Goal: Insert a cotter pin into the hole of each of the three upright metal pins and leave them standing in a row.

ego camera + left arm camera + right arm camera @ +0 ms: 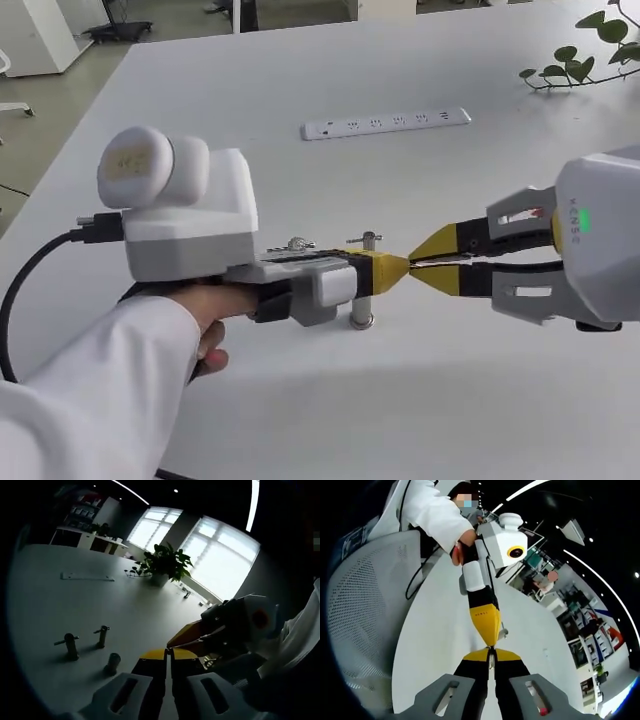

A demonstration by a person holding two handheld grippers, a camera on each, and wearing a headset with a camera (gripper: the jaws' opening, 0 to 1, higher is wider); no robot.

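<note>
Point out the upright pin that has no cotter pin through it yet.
The pin closest to the left gripper; the two farther pins each carry a crosswise cotter pin.

Yellow on yellow here! The yellow-tipped left gripper point(403, 267) runs from yellow into black, then into a pale grey and white casing. The yellow-tipped right gripper point(418, 265) goes yellow, black, grey-white (with one small green light glowing on its shell). The upright metal pin point(361, 315) is bare silver. The plain white tabletop point(450, 400) has no pattern. There's a white plastic power strip point(386, 123), a green leafy plant sprig point(592, 48), a black cable point(22, 290) and a white fabric sleeve point(90, 410).
</note>
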